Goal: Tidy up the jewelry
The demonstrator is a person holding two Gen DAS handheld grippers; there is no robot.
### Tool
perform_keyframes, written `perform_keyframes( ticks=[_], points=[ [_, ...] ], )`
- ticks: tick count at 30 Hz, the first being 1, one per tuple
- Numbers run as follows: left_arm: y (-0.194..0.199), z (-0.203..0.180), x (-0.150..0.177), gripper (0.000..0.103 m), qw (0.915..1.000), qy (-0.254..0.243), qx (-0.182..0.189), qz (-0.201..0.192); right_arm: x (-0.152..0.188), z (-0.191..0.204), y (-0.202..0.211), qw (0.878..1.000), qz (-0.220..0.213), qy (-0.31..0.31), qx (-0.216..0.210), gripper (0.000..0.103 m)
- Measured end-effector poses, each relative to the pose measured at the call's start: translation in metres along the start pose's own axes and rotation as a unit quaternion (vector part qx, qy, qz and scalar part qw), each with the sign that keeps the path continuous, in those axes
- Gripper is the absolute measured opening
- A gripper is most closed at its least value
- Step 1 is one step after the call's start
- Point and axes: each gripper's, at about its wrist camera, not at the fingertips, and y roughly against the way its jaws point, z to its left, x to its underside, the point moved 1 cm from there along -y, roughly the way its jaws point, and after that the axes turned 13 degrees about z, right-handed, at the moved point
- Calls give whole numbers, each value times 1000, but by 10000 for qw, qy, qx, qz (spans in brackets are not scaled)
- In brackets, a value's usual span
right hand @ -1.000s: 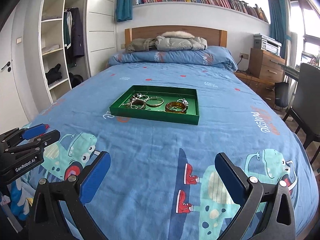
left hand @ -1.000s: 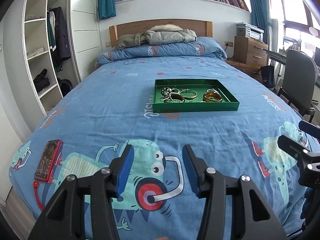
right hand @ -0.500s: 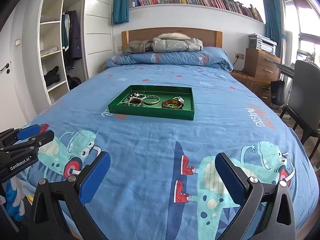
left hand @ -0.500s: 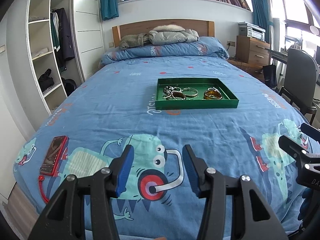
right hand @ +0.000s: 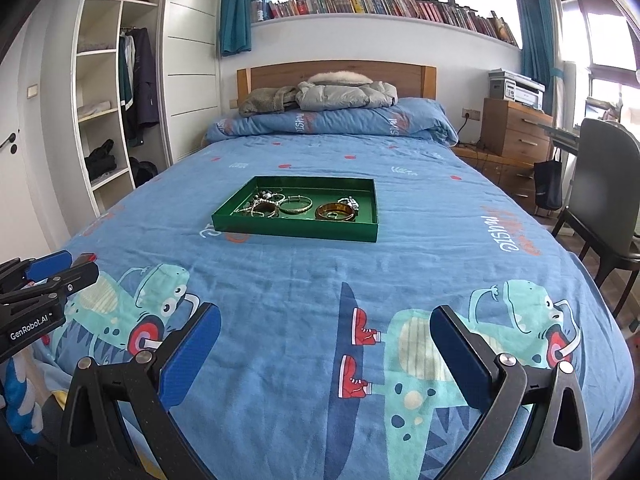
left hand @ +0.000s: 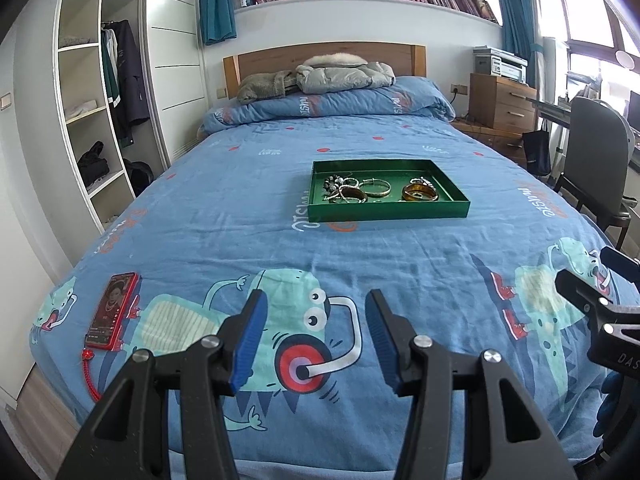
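Note:
A green tray (left hand: 388, 210) sits mid-bed on the blue cover; it also shows in the right wrist view (right hand: 296, 230). Inside lie an amber bangle (left hand: 419, 193), a silver bangle (left hand: 375, 187) and a tangle of bead bracelets (left hand: 344, 191); the right wrist view shows the amber bangle (right hand: 335, 211) and silver bangle (right hand: 296, 204). My left gripper (left hand: 314, 304) is open and empty over the foot of the bed, far short of the tray. My right gripper (right hand: 326, 322) is wide open and empty, also near the foot.
A red phone (left hand: 113, 310) with a red cord lies at the bed's left front. Jackets (left hand: 344, 76) lie on the pillow. An open wardrobe (left hand: 96, 120) stands left; a wooden dresser (left hand: 502, 102) and a grey chair (left hand: 596, 160) stand right.
Both grippers have pulled back and risen a little; the tray looks farther away and more of the bed's foot shows. Both jaws stay open.

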Motion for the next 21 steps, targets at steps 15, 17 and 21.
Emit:
perform_keyframes(
  ticks=[15,17,21],
  points=[
    [6,-3,-1,50,9999,31,137,-22,3,-4,5,9999,-39,5,148,103],
    [6,-3,-1,51,9999,28,129,-31,3,-5,4,9999,-32,-11,160,103],
    [6,-3,-1,52,9999,28,118,-55,3,-7,5,9998,-36,-40,186,103]
  ],
)
